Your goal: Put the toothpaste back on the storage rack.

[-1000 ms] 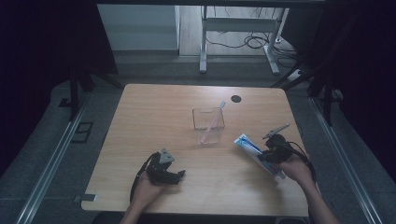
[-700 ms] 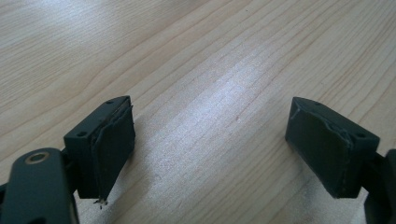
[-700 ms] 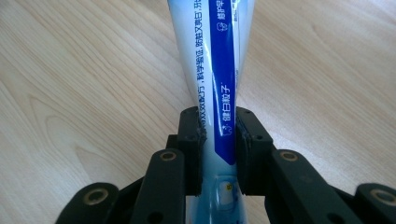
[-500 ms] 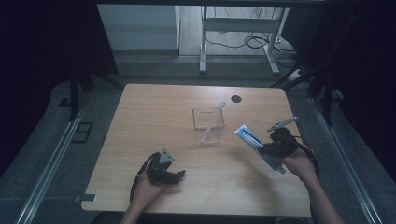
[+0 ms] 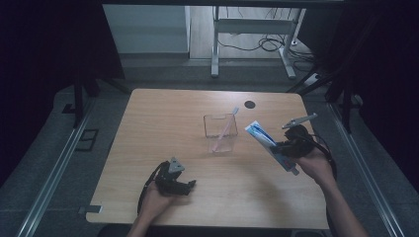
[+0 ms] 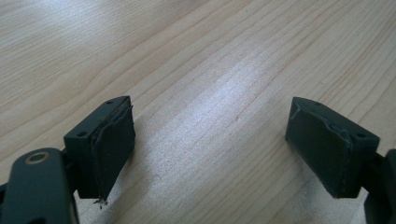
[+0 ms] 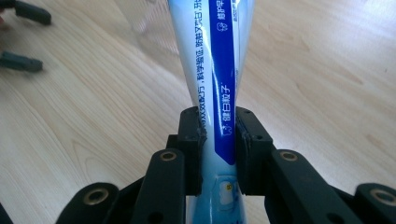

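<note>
- Your right gripper (image 7: pixel 218 133) clamps one glossy white-and-blue soft plastic toothpaste tube (image 7: pixel 217 60).
- At its nine o'clock, one clear square plastic cup (image 5: pixel 221 132) holds one thin pink toothbrush (image 5: pixel 225 128).
- Your left gripper (image 6: pixel 210 140) has its matte black pads apart over grained wooden table (image 5: pixel 163 118).

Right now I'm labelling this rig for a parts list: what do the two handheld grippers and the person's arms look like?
Both are black. The left gripper carries a grey three-cornered plate on top and trails a black cable looping beside the hand. Its pads are flat, dark rubber blocks with frayed edges, on holders with small screw holes. The right gripper has the same grey plate, a black cable, and linkage arms with brass-ringed pivots. The forearms are bare, no sleeves.
</note>
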{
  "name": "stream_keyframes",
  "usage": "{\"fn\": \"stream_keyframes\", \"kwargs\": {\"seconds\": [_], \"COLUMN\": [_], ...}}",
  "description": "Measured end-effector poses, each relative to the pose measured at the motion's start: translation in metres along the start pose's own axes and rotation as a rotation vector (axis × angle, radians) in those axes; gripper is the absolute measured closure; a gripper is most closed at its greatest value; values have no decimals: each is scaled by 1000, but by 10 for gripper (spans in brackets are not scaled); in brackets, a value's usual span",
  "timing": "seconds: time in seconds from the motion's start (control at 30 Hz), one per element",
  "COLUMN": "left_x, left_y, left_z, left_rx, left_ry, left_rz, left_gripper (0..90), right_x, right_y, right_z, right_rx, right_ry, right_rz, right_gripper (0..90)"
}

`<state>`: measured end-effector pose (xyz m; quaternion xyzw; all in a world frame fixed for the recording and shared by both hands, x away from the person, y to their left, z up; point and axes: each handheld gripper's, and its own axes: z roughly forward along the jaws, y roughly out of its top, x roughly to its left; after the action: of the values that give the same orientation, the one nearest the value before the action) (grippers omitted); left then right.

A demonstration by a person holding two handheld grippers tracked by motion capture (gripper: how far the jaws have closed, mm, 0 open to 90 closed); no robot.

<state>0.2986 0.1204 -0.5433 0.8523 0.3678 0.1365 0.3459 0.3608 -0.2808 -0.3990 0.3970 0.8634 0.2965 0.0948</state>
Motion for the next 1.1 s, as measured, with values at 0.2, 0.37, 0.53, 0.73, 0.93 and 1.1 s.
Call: {"fn": "stream_keyframes", "kwargs": {"seconds": [0.2, 0.37, 0.53, 0.73, 0.93, 1.1], "left_x": [0, 0, 0, 0, 0, 0], "left_y": [0, 0, 0, 0, 0, 0], "left_z": [0, 0, 0, 0, 0, 0], "left_rx": [0, 0, 0, 0, 1, 1], "left_ry": [0, -1, 0, -1, -1, -2], "left_rz": [0, 0, -1, -1, -1, -2], "left_gripper": [159, 158, 158, 159, 158, 158], "right_x": [4, 8, 13, 16, 21, 26], "right_y": [17, 27, 41, 52, 67, 79], "right_z": [-8, -9, -7, -3, 6, 13], "right_rx": [-36, -52, -70, -82, -103, -125], "right_ry": [4, 6, 13, 24, 35, 43], "right_rz": [-8, -19, -27, -31, -40, -54], "right_gripper": [742, 743, 744, 744, 745, 745]}}
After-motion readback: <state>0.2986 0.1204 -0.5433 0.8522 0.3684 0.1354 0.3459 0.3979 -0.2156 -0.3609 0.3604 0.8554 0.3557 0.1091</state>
